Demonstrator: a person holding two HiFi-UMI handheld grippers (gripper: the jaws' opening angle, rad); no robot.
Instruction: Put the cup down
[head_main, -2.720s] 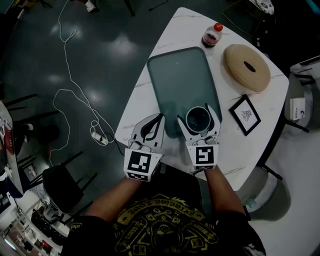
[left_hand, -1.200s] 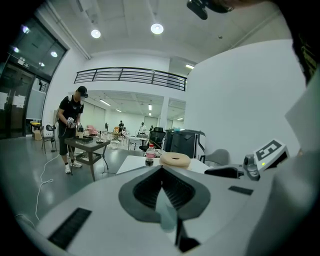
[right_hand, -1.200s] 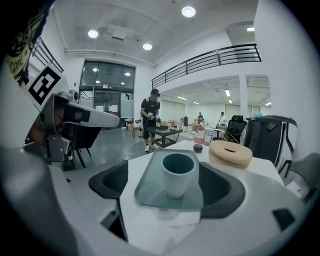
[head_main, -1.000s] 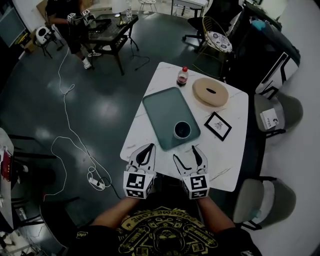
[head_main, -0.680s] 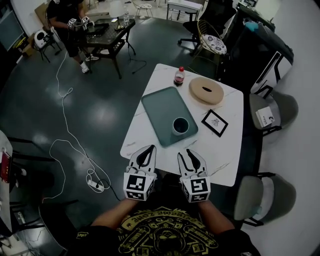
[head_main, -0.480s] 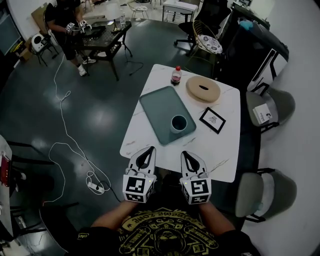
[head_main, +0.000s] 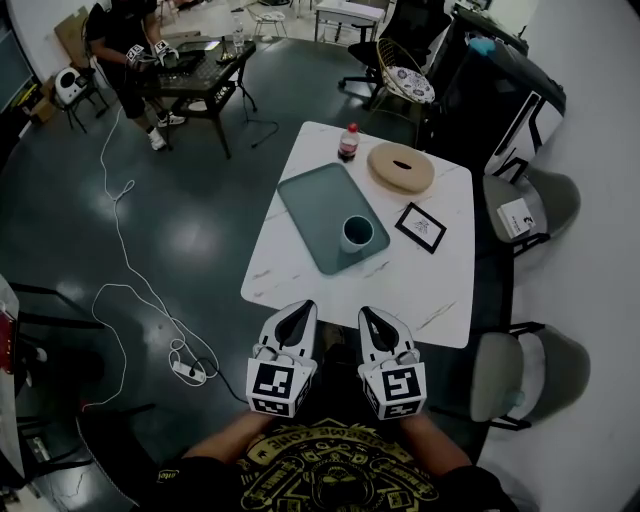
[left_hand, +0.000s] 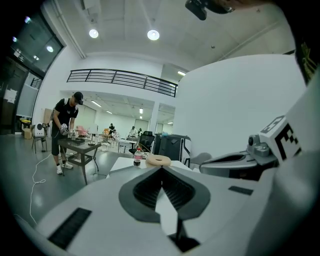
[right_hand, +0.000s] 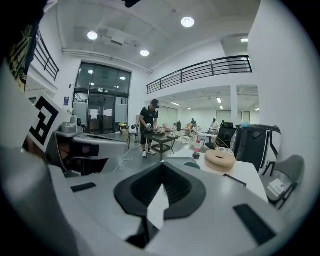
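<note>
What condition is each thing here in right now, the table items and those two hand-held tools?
cup: upright on the tray, no tool touching it.
tray: flat on the table, holding only the cup.
bottle: upright, red cap on.
beige ring: lying flat.
picture frame: lying flat.
left tool: shut, empty.
right tool: just closed, shut, empty.

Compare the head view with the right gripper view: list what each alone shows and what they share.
Head view only: the wearer's printed T-shirt and the power strip on the floor. Right gripper view only: ceiling lights, the balcony railing and glass doors. Both: the white table, the red-capped bottle, the tan ring and a person standing at a dark table.
</note>
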